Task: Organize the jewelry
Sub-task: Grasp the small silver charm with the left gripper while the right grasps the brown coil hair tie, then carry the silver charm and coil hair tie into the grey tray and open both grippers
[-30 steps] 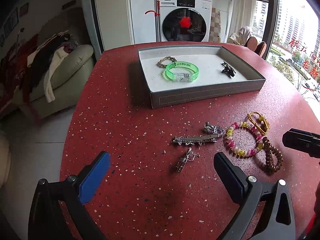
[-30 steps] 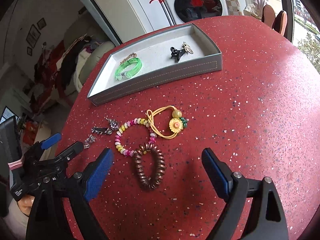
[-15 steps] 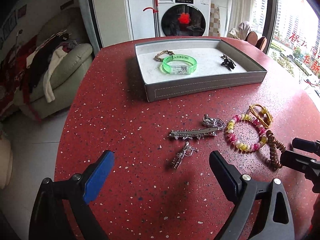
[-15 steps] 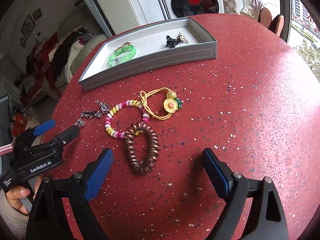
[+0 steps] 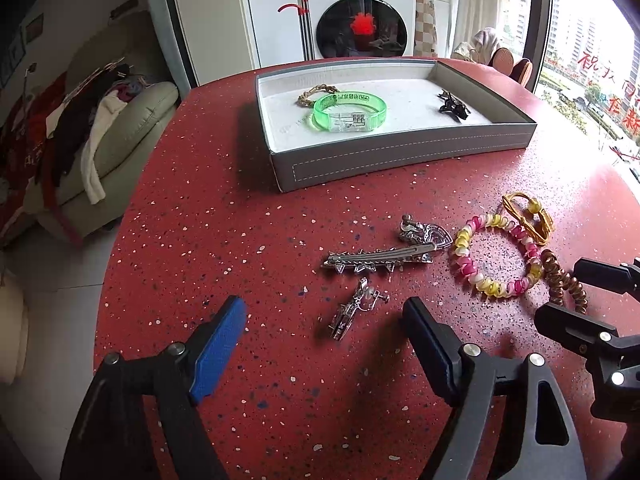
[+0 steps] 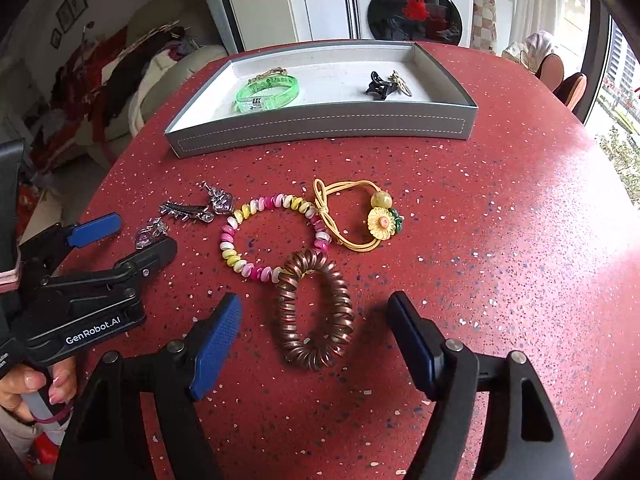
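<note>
Right half of the red table [image 6: 520, 240] was wide open; jewelry pile [image 6: 280, 232] and grey tray [image 6: 320, 126] crowded the left.

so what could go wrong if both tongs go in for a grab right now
The brown coil hair tie between the open right tongs overlaps the pink and yellow bead bracelet, so lifting it may drag the beads along. The small silver earring ahead of the open left tongs lies flat on the red speckled table; the pads could slip off it. The two tongs also sit close together and might collide.
</note>
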{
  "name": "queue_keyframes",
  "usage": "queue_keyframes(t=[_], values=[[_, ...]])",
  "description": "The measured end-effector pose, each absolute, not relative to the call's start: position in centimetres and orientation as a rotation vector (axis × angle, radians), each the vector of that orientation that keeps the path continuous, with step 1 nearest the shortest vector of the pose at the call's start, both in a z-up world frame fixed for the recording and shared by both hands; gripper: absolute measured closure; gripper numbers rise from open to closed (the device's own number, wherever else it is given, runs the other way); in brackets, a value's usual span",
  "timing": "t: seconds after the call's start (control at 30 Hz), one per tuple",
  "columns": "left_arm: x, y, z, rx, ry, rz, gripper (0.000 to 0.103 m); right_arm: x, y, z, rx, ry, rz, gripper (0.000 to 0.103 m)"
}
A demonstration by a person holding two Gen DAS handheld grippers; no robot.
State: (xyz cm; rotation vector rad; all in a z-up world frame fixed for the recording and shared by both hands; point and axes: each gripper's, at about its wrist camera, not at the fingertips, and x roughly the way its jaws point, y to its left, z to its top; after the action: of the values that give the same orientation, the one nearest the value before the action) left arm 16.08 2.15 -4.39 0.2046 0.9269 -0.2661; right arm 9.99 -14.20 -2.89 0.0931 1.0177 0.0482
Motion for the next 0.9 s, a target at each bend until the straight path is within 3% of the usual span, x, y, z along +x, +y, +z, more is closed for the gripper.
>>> queue_keyframes(t=[0.2,0.3,0.53,0.57,0.9], values=[[16.0,2.0,-4.3,0.2,0.923,-0.285,0.016,9.7,-13.7,-2.8,0.038,1.016,0.025,0.035],[15.7,1.6,-4.2,0.203,0.923,-0.313,0.029,9.6,-13.8,-2.8,0.011,1.013,0.01,0.046],[15.1,1.0,-4.1,0.222,0.918,-0.364,0.074,9.3,-14.5,-2.6,0.03,1.002,0.02,0.074],[15.0,1.0,-4.1,0.22,0.919,-0.367,0.074,9.3,-14.7,-2.6,0.048,1.001,0.026,0.079],[14.9,3.1,-3.2,0.111,0.936,-0.384,0.074,8.6,-17.7,-2.4,0.245,0.985,0.07,0.079]])
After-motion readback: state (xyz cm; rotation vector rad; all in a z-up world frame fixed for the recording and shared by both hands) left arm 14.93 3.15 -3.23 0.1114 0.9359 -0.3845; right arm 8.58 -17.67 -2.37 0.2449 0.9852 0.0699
